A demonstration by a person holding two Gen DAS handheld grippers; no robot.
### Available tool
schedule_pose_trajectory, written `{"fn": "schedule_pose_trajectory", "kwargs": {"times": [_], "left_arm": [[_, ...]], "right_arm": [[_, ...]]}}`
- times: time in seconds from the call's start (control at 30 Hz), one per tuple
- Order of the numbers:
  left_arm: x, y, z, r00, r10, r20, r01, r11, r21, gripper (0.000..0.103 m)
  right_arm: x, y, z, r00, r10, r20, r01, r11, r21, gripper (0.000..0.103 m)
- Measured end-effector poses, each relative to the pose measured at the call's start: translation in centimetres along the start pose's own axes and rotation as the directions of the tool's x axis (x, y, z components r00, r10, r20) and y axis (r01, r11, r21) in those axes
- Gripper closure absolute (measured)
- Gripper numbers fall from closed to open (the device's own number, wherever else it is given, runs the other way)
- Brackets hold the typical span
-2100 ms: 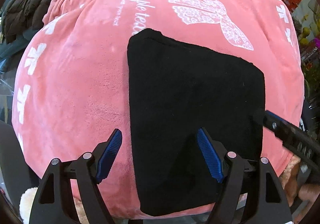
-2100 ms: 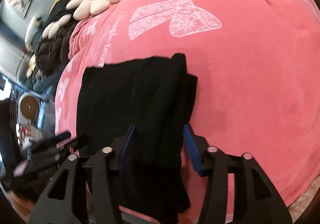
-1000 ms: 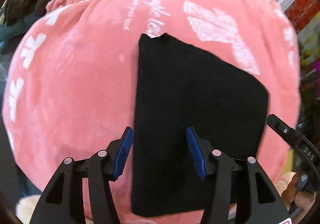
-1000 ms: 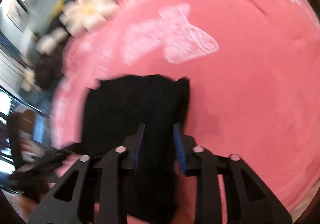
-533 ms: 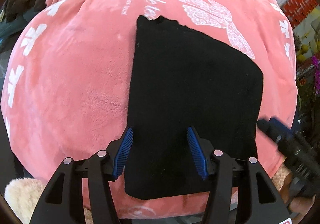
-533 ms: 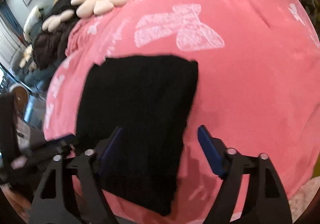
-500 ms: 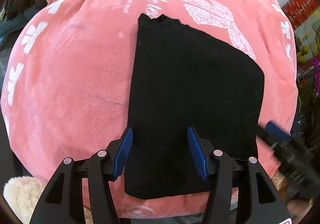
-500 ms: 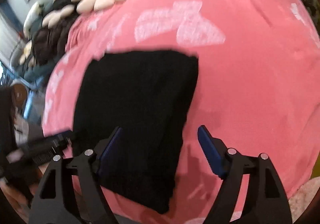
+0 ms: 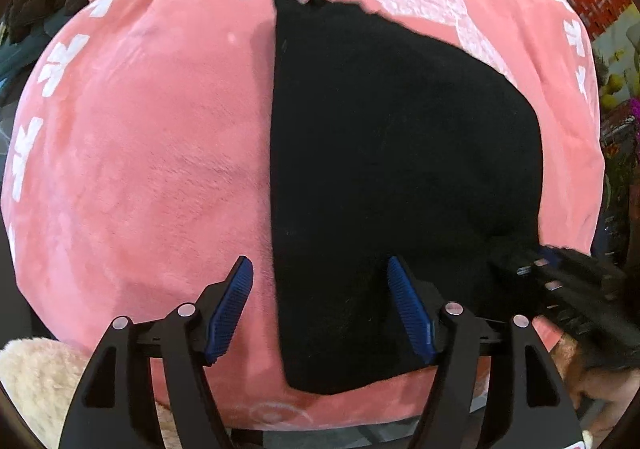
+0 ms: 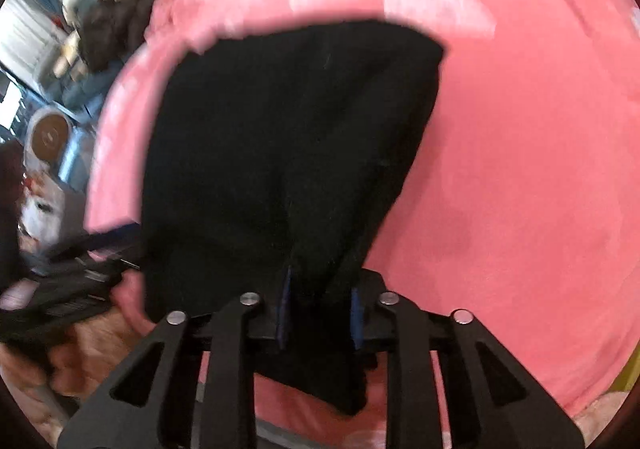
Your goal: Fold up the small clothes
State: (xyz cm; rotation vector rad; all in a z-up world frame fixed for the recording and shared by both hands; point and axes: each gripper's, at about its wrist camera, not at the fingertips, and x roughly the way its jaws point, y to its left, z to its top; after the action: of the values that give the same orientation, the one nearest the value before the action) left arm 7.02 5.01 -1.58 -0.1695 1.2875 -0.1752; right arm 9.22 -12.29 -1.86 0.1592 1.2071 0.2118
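Pinching the near right corner of the black garment (image 10: 288, 137) on the pink blanket (image 10: 520, 169), your right hand-held gripper (image 10: 318, 313) has just closed for the fold; your left hand-held gripper (image 9: 320, 309), just widened, straddles the garment's near left edge, unclamped.

left gripper (image 9: 320, 305): pointing steeply down, jaws wide, just opened further, pads pressing nothing
right gripper (image 10: 320, 309): pointing steeply down, jaws just closed, pinching cloth (image 10: 288, 137)

Black left gripper (image 9: 320, 305), black right gripper (image 10: 318, 309), ribbed blue fingers (image 9: 230, 307) (silver screws)
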Motion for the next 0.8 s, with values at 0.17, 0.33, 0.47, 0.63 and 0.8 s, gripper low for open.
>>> {"fn": "schedule_pose_trajectory", "kwargs": {"times": [0.17, 0.33, 0.47, 0.63, 0.8], "left_arm": [[-0.4, 0.0, -0.5, 1.0, 0.008, 0.02, -0.008, 1.0, 0.001, 0.036], [-1.0, -0.9, -1.5, 0.999, 0.03, 0.042, -0.031, 0.999, 0.021, 0.036], [-1.7, -2.7, -3.7, 0.991, 0.042, 0.13, -0.047, 0.998, 0.037, 0.036], [-0.6, -5.6, -8.0, 0.988, 0.086, 0.129, -0.095, 0.993, 0.066, 0.036], [0.4, -7.1, -9.9, 0.989, 0.088, 0.122, -0.098, 0.992, 0.074, 0.036]], "right_arm": [[-4.3, 0.2, -2.4, 0.981, -0.062, 0.183, 0.044, 0.994, 0.099, 0.05], [-6.7, 0.4, -7.3, 0.911, -0.259, 0.321, 0.236, 0.965, 0.111, 0.009], [-6.1, -0.3, -10.1, 0.909, -0.312, 0.277, 0.287, 0.949, 0.126, 0.008], [-5.9, -1.7, -12.3, 0.927, -0.287, 0.242, 0.255, 0.954, 0.156, 0.008], [-5.7, -2.4, -12.8, 0.929, -0.277, 0.246, 0.236, 0.955, 0.181, 0.008]]}}
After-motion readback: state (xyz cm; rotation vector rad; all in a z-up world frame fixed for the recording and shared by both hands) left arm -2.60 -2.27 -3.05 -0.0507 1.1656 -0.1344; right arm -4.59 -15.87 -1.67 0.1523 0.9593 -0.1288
